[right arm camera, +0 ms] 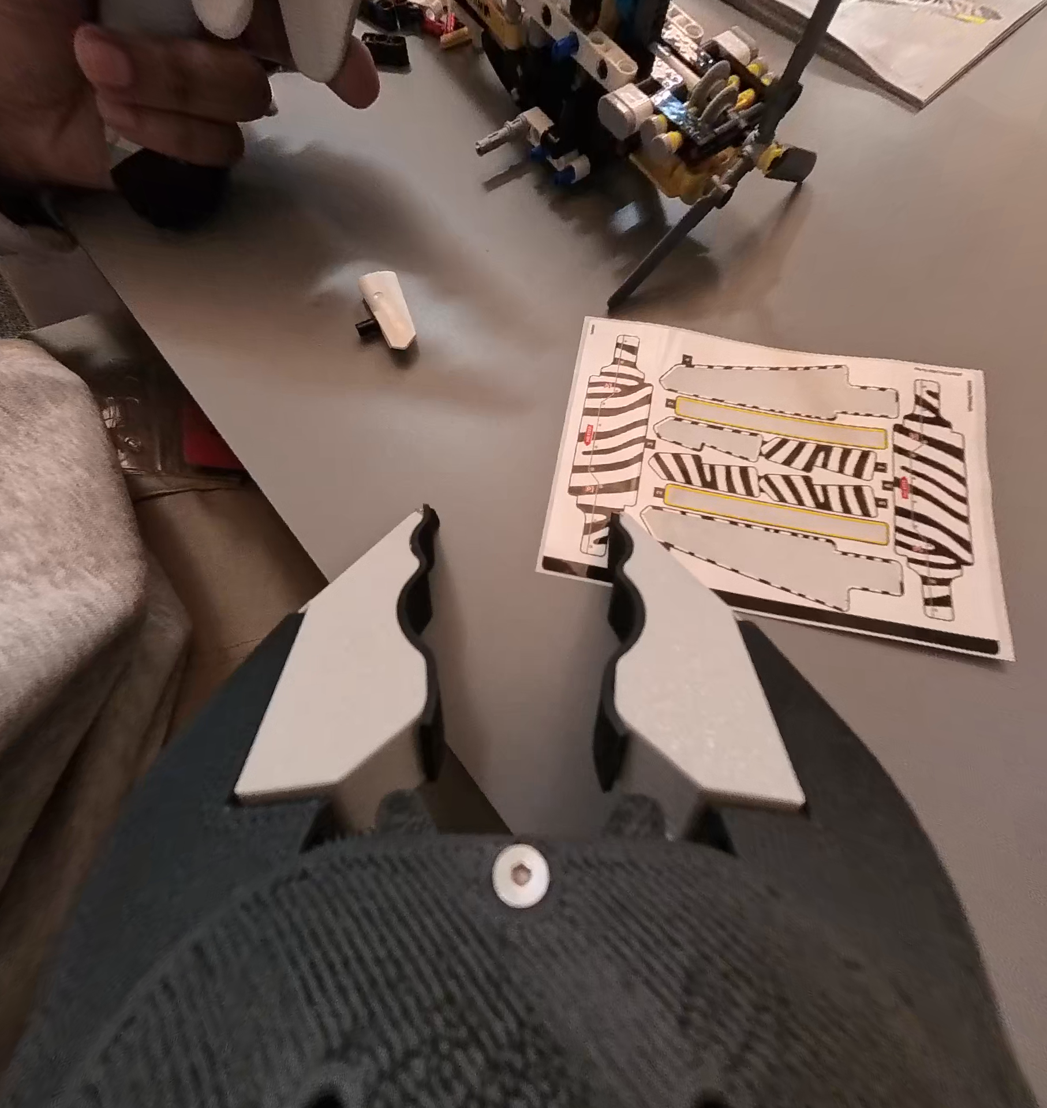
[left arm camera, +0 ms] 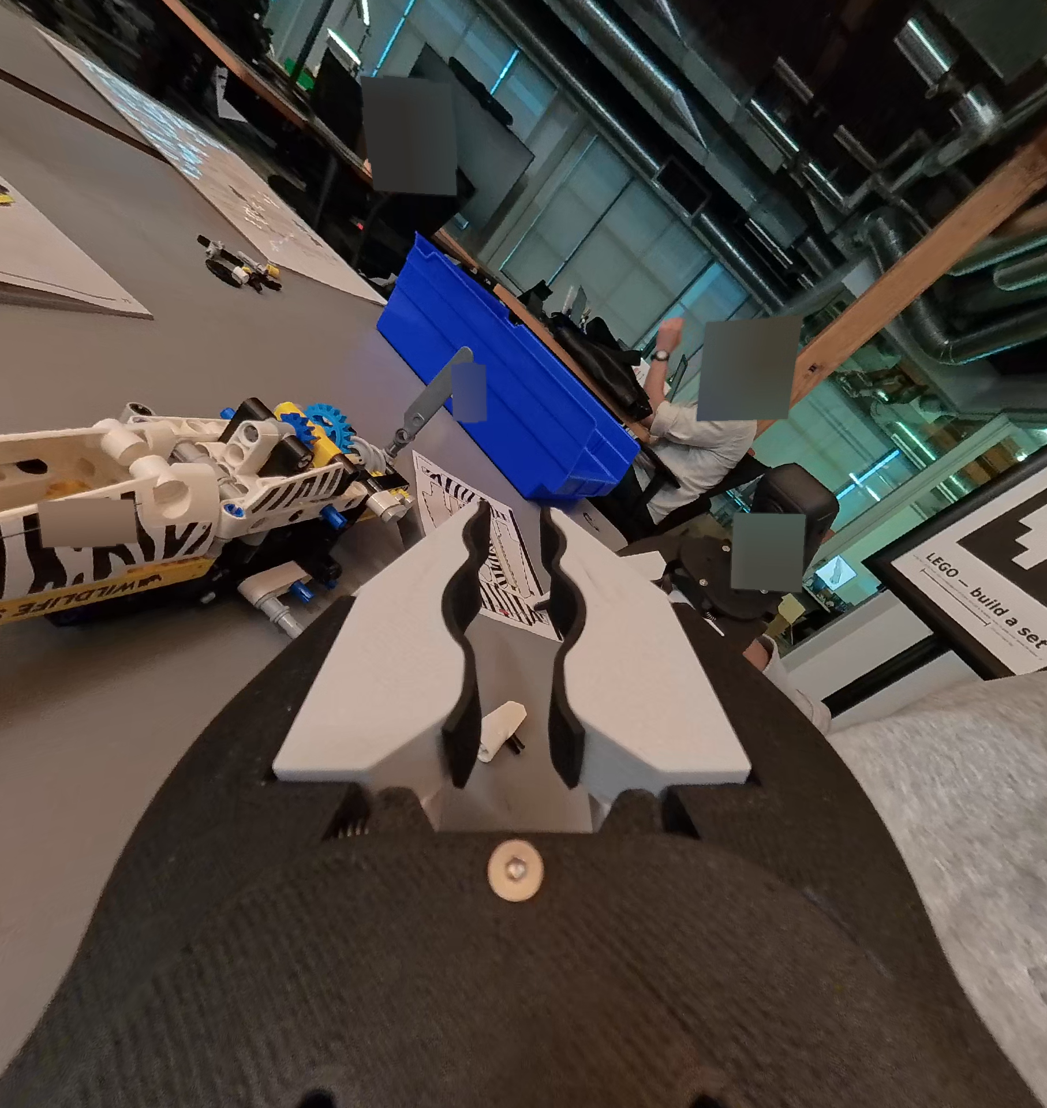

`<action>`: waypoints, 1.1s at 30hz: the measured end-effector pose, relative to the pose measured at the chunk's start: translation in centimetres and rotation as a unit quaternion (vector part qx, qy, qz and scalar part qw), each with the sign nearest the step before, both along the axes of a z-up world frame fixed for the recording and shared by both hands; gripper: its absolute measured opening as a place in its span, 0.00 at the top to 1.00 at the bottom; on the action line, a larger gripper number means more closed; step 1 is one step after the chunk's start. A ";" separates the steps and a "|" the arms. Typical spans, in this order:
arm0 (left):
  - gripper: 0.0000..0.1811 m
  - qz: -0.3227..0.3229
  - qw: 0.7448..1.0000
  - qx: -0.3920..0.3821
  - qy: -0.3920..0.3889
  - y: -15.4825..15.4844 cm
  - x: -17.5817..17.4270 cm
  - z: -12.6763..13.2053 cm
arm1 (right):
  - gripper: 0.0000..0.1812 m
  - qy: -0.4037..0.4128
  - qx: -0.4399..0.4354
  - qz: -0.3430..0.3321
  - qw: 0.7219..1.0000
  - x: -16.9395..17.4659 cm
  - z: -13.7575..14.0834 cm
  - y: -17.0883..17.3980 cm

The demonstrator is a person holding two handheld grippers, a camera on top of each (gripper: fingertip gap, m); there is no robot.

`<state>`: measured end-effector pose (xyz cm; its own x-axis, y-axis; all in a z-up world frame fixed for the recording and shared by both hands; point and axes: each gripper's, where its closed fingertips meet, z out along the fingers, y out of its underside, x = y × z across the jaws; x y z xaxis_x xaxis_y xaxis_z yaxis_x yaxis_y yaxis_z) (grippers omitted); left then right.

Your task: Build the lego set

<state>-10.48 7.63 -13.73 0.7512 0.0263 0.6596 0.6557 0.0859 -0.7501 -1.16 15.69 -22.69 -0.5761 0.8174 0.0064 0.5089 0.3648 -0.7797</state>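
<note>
Left wrist view: left gripper (left arm camera: pixel 514 623) hangs low over the grey tabletop (left arm camera: pixel 119 719), fingers (left arm camera: pixel 401 647) parted by a moderate gap and holding nothing; a small white Lego panel piece with a black pin (left arm camera: pixel 502 728) lies on the tabletop, seen in the gap between them near their base. Right wrist view: right gripper (right arm camera: pixel 521 617) is above the near tabletop edge, fingers (right arm camera: pixel 353 671) wide apart and empty; the same white piece (right arm camera: pixel 387 310) lies ahead of it, apart from everything else. Partly built Lego vehicle (left arm camera: pixel 167 497) rests on the tabletop to the left, with white beams, blue gear, yellow lower strip and zebra-striped stickers already applied. Sticker sheet (right arm camera: pixel 773 479) lies flat just beside the right gripper tips; several outlines look peeled, several zebra stickers remain. Judgement: build is well advanced but unfinished, with the white piece, remaining stickers and loose parts (left arm camera: pixel 239 267) farther back still to be fitted. Instruction booklet (right arm camera: pixel 929 42) lies beyond the model. Blue plastic bin (left arm camera: pixel 509 384) stands at the far tabletop edge; its contents are hidden from this angle. A person's hand (right arm camera: pixel 149 90) grips the left gripper's handle at upper left.
</note>
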 end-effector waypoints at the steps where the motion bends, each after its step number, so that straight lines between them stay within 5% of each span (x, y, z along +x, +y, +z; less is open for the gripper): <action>1: 0.92 0.000 1.000 0.000 0.000 0.0 0.0 0.0 | 0.68 0.000 0.000 0.000 1.000 0.0 0.0 0.0; 10: 0.92 -0.001 1.000 -0.003 -0.003 0.1 0.0 -0.1 | 0.61 -0.026 0.015 0.009 1.000 1.0 -0.1 -1.1; 17: 0.91 0.000 1.000 -0.003 -0.004 0.1 -0.1 -0.1 | 0.66 -0.101 -0.031 0.094 0.990 4.4 0.5 -4.3; 25: 0.91 0.000 1.000 -0.002 -0.004 0.0 -0.1 -0.1 | 0.62 0.018 -0.022 -0.033 0.999 1.5 2.8 1.9; 33: 0.91 0.002 1.000 -0.001 -0.005 0.0 -0.1 -0.1 | 0.57 0.077 -0.048 -0.051 0.995 0.8 3.6 3.1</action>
